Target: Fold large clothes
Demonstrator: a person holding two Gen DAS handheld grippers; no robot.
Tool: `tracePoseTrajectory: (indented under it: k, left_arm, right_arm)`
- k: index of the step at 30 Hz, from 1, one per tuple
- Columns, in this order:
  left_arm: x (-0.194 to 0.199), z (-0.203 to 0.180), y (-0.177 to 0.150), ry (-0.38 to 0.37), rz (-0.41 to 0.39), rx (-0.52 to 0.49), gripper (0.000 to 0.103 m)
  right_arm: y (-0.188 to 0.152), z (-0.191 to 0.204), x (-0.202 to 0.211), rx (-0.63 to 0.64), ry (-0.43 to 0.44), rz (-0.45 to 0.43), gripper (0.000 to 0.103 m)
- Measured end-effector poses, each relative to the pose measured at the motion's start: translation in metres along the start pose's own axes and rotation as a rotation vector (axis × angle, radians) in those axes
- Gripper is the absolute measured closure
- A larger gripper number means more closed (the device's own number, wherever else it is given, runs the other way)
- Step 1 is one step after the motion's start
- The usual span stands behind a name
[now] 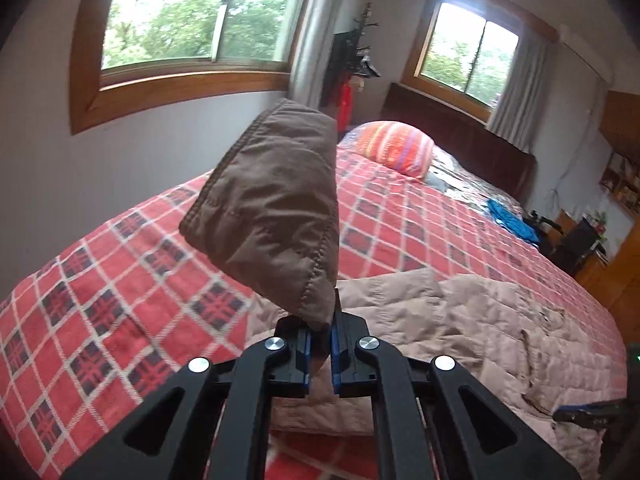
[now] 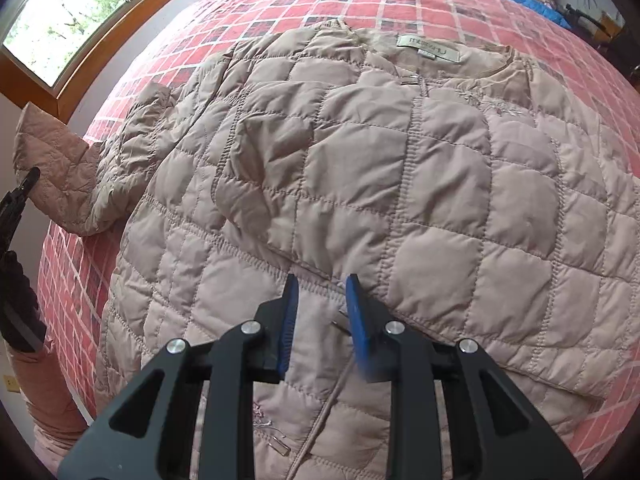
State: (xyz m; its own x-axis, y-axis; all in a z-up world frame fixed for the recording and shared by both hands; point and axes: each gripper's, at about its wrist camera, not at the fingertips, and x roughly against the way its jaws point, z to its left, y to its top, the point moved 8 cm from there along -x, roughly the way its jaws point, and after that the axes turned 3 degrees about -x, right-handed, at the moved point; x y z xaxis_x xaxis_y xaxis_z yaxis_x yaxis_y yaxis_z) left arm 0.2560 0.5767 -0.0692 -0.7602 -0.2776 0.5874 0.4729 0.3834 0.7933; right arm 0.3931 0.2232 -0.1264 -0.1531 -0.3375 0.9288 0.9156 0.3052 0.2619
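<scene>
One sleeve cuff of the beige quilted padded jacket (image 1: 276, 216) is standing up from the left gripper (image 1: 320, 344), pinched tight, its body lying rightward on the red plaid bedspread (image 1: 100, 280).

Over the jacket's chest the right gripper (image 2: 320, 300) is hovering part-open and empty, the pale neck label (image 2: 428, 46) lying far beyond, its writing unreadable.

Each claw is a matte black frame of angular linkage arms with triangular cut-outs, joined by round silver pivot screws, four showing on each. The left claw (image 1: 320, 350) carries blue pads set in black finger blocks. The right claw (image 2: 322, 312) has longer blue pads (image 2: 290, 320), ribbed on the inner face.
</scene>
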Motion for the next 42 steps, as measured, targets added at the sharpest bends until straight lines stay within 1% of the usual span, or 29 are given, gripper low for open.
tracePoseTrajectory:
  k: [2,5,7,9,12,16,19,20,22,24,25,27,28,29,30,31,32,33,35,36,37,38,39,42]
  left_arm:
    - [0.002,-0.04,-0.003,-0.057,0.001,-0.058,0.096]
    - [-0.004,-0.091,-0.013,-0.121,0.016,-0.13,0.096]
    - [-0.012,-0.116,-0.021,-0.151,0.035,-0.16,0.096]
    - [-0.022,-0.133,-0.032,-0.179,0.074,-0.17,0.096]
    - [-0.038,-0.152,-0.052,-0.189,0.126,-0.2,0.096]
    - [-0.058,-0.16,-0.075,-0.191,0.2,-0.212,0.096]
    - [-0.065,-0.162,-0.086,-0.207,0.239,-0.216,0.095]
    - [-0.066,-0.163,-0.089,-0.223,0.252,-0.219,0.094]
    - [-0.065,-0.165,-0.094,-0.267,0.287,-0.224,0.085]
    - [-0.056,-0.168,-0.099,-0.346,0.308,-0.22,0.081]
    - [-0.047,-0.169,-0.101,-0.395,0.315,-0.215,0.071]
    - [-0.028,-0.167,-0.103,-0.505,0.334,-0.187,0.056]
    - [-0.016,-0.163,-0.103,-0.56,0.337,-0.163,0.053]
    - [-0.005,-0.157,-0.101,-0.607,0.334,-0.141,0.053]
    - [0.002,-0.15,-0.098,-0.624,0.326,-0.122,0.052]
    - [0.009,-0.137,-0.092,-0.618,0.306,-0.09,0.051]
    - [0.013,-0.121,-0.084,-0.59,0.281,-0.057,0.05]
    - [0.014,-0.106,-0.077,-0.542,0.258,-0.038,0.048]
    - [0.006,-0.065,-0.066,-0.387,0.217,-0.012,0.048]
    - [0.0,-0.044,-0.063,-0.321,0.215,0.015,0.048]
    - [-0.007,-0.025,-0.064,-0.287,0.229,0.055,0.048]
    - [-0.014,-0.011,-0.066,-0.277,0.25,0.094,0.048]
    - [-0.021,0.001,-0.071,-0.275,0.275,0.138,0.048]
    - [-0.034,0.014,-0.088,-0.313,0.335,0.228,0.048]
  right_arm:
    - [0.0,-0.008,0.001,-0.015,0.0,-0.003,0.077]
    - [-0.001,-0.013,-0.001,-0.022,0.004,0.004,0.078]
    - [-0.004,-0.016,-0.004,-0.027,0.006,0.01,0.078]
    - [-0.005,-0.016,-0.005,-0.029,0.011,0.012,0.078]
    - [-0.005,-0.016,-0.006,-0.033,0.017,0.012,0.079]
    - [-0.005,-0.018,-0.006,-0.034,0.021,0.015,0.079]
    - [-0.006,-0.018,-0.007,-0.035,0.017,0.016,0.079]
    - [-0.006,-0.018,-0.007,-0.035,0.015,0.017,0.079]
    - [-0.006,-0.017,-0.008,-0.038,0.016,0.018,0.079]
    - [-0.005,-0.017,-0.009,-0.04,0.019,0.021,0.079]
    - [-0.004,-0.017,-0.009,-0.042,0.021,0.022,0.079]
    - [-0.004,-0.019,-0.008,-0.046,0.027,0.024,0.079]
    - [-0.004,-0.019,-0.008,-0.048,0.028,0.024,0.079]
    - [-0.003,-0.019,-0.008,-0.049,0.029,0.024,0.079]
    - [-0.003,-0.019,-0.006,-0.051,0.037,0.022,0.077]
    - [-0.002,-0.018,-0.005,-0.056,0.048,0.022,0.077]
    - [-0.002,-0.014,-0.002,-0.065,0.083,0.023,0.077]
    - [0.0,-0.008,0.002,-0.069,0.126,0.021,0.077]
    - [0.003,0.005,0.008,-0.059,0.18,0.017,0.076]
    - [0.005,0.015,0.012,-0.044,0.197,0.012,0.072]
    - [0.007,0.023,0.014,-0.03,0.203,0.008,0.07]
    - [0.009,0.03,0.015,-0.019,0.21,0.007,0.065]
    - [0.012,0.039,0.014,-0.012,0.223,0.008,0.063]
    - [0.021,0.058,0.005,-0.016,0.26,0.026,0.063]
